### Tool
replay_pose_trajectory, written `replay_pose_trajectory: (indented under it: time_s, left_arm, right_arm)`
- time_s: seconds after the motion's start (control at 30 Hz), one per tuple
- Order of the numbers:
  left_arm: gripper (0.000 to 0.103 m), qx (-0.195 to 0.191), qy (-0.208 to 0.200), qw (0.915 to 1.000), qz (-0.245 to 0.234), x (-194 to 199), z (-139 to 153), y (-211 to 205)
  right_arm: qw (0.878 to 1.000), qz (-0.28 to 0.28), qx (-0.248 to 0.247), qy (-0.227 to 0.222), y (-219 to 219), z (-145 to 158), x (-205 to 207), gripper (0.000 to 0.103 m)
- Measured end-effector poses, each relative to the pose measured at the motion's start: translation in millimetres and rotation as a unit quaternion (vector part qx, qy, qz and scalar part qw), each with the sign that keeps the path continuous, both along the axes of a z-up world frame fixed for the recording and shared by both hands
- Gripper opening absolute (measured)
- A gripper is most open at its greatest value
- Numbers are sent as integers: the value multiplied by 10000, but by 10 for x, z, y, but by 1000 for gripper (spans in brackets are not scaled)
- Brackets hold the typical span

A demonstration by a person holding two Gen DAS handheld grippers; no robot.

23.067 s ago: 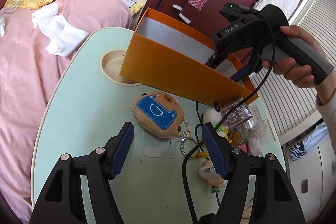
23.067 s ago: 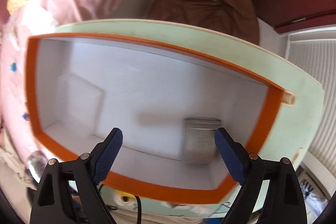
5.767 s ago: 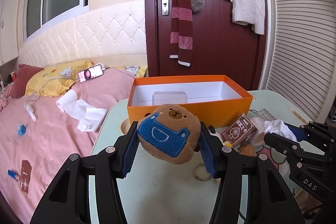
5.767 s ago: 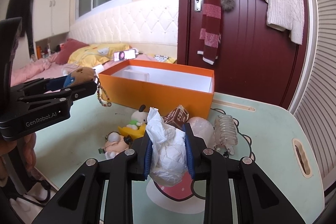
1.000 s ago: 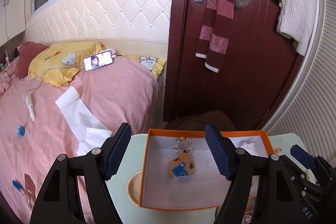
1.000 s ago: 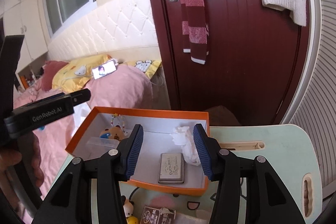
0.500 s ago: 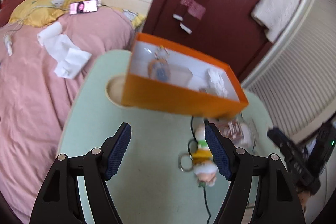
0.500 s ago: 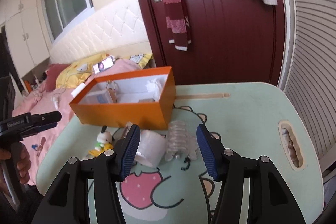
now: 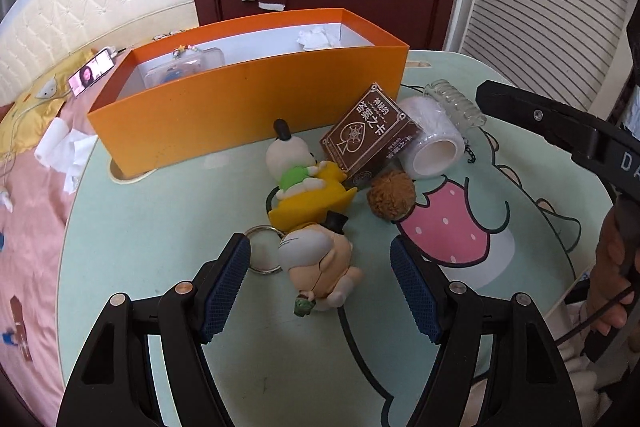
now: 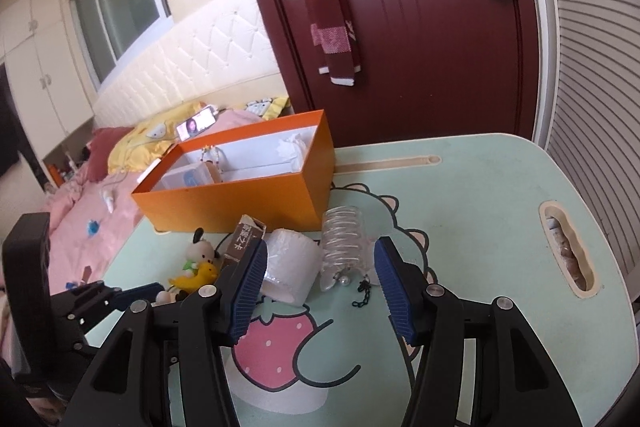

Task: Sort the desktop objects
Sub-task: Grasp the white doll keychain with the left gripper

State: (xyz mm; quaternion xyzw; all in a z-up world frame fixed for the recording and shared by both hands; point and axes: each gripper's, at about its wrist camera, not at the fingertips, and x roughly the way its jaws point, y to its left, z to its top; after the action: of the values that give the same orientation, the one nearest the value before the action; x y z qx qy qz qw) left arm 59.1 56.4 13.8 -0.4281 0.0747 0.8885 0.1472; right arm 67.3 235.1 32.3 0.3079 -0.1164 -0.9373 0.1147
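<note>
My left gripper (image 9: 320, 285) is open and empty, its fingers either side of a small doll keychain (image 9: 320, 265) on the table. Beyond it lie a yellow plush dog (image 9: 308, 183), a brown pompom (image 9: 391, 195), a brown card box (image 9: 370, 135), a white tape roll (image 9: 430, 143) and a clear ribbed clip (image 9: 456, 103). The orange box (image 9: 248, 99) stands behind them and holds a bear plush, a clear case and crumpled tissue. My right gripper (image 10: 320, 285) is open and empty, low over the tape roll (image 10: 290, 269) and the clear clip (image 10: 346, 241).
The mint table (image 10: 480, 227) has a slot near its right edge (image 10: 566, 251) and a cup recess (image 9: 120, 175) by the orange box's left end. A bed with a phone (image 9: 90, 73) lies to the left. A dark red door (image 10: 420, 47) stands behind.
Both grippers have come down from above the orange box to the loose objects on the table. The left now straddles the doll keychain; the right sits closer to the tape roll and clip.
</note>
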Motion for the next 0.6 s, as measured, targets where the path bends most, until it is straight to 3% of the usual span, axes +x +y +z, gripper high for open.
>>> replay_pose_trajectory:
  time_s: [0.03, 0.07, 0.17, 0.33, 0.43, 0.6]
  left_arm:
    - [48, -36, -40, 10000, -32, -2, -11, 9]
    - [42, 33, -36, 10000, -27, -10, -10, -24]
    - [42, 49, -75, 9998, 191, -5, 1, -179]
    - [42, 726, -16, 9963, 458, 127, 197, -601]
    - [42, 668, 134, 9954, 669, 163, 289, -764]
    - [42, 620, -111, 9943, 859, 46, 127, -847]
  right_arm:
    - [9999, 82, 71, 22, -54, 2, 5, 56]
    - [9997, 186, 162, 67, -118, 6, 23, 56]
    - [9976, 520, 423, 169, -310, 2, 73, 56]
    - [9922, 960, 784, 115, -585, -97, 113, 56]
    - [9890, 1179, 887, 80, -727, -148, 129, 56]
    - [9863, 1362, 912, -167, -865, -256, 74, 56]
